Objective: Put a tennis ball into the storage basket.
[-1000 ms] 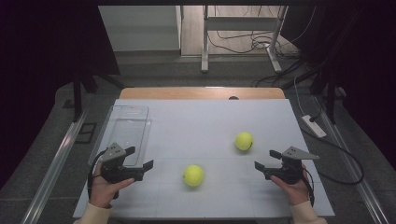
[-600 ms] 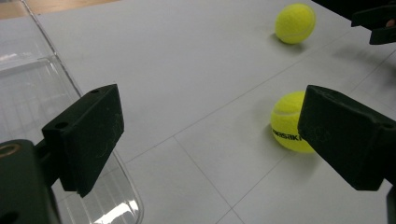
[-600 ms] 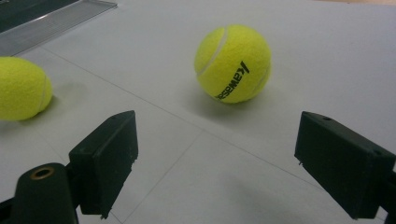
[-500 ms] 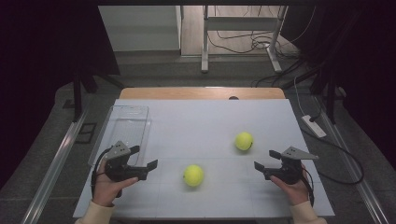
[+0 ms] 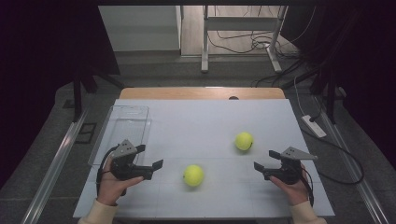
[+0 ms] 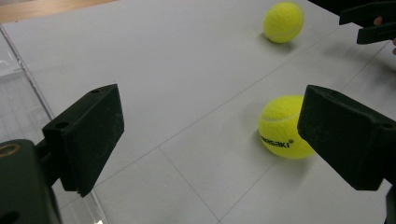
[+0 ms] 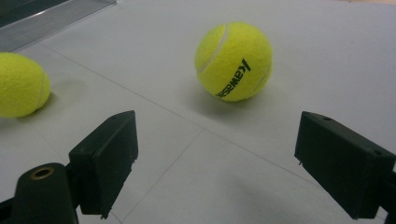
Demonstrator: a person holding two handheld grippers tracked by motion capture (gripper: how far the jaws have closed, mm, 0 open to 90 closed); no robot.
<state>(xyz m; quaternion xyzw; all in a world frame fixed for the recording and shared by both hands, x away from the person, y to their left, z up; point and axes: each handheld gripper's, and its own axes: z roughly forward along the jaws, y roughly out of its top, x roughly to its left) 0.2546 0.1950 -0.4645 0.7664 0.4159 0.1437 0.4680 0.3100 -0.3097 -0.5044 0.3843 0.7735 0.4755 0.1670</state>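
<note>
Status: work not yet begun, as far as the present state shows. Neither ball is held and the tray holds nothing.

Left tongs point(image 5: 156, 164): jaws stand wide apart with nothing between them. They hover low over the near left part of the white worktop point(image 5: 201, 121), pointed toward the nearer yellow felt tennis ball point(image 5: 193, 175). In the left gripper view this ball point(image 6: 283, 127) lies just ahead, beside the right-hand jaw but not touching it.

Right tongs point(image 5: 258, 166): jaws likewise wide apart and empty, at the near right of the worktop. In the right gripper view the farther yellow felt tennis ball point(image 7: 233, 61) lies ahead of the jaws, apart from both, with black lettering on its side.

Location of items: the nearer ball rests on the worktop between the two tongs, closer to the left pair. The farther ball point(image 5: 243, 141) rests on the worktop further back and to the right, near the right tongs. The clear plastic rectangular tray point(image 5: 122, 126) sits at the left edge of the worktop, just behind the left tongs.

Judgement: the likely job is moving the balls into the tray. Every step is outstanding: approach, grip, carry and release, for each ball.

Count: tennis balls, two. Trays, one. Tongs, two.
</note>
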